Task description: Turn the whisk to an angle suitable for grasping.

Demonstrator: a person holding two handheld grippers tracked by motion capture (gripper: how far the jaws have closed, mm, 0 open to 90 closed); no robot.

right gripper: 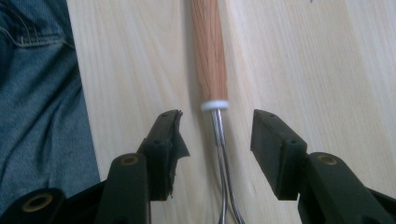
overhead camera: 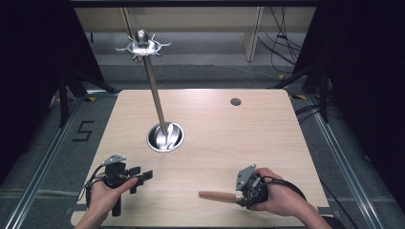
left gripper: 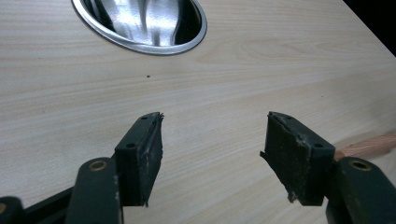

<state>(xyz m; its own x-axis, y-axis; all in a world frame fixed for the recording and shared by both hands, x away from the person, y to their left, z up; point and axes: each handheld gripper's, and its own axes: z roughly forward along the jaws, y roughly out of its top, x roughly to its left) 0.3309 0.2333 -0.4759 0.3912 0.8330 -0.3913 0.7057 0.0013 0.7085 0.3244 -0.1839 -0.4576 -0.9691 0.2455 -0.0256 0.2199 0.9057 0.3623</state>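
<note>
Utensil: a wooden-handled utensil [right gripper: 210,51] lies flat near the table's front edge, its handle pointing away from the right gripper toward the left one; a white collar joins the wood to thin metal wires that run back between the jaws.
Right gripper: the right gripper [right gripper: 215,122] straddles the wire shank just behind the collar, jaws parted on either side of it, pads clear of the metal, nothing clamped.
Room at the right gripper: bare wood on both sides of the shank; in its own view the table edge runs close beside one jaw, with denim cloth beyond it.
Left gripper: the left gripper [left gripper: 215,135] hovers low over bare tabletop with jaws spread wide and empty; the handle's tip shows just past one of its jaws.
Gap between grippers: in the high view the handle lies in the stretch between them, the left gripper [overhead camera: 138,177] well apart from the right gripper [overhead camera: 241,193].
Steel bowl: a round steel bowl [overhead camera: 165,137] sits ahead of the left gripper, open tabletop between; a metal pole rises from it to a pronged top.
Table: the table [overhead camera: 267,138] is open wood ahead of the right gripper out to its far edge.
</note>
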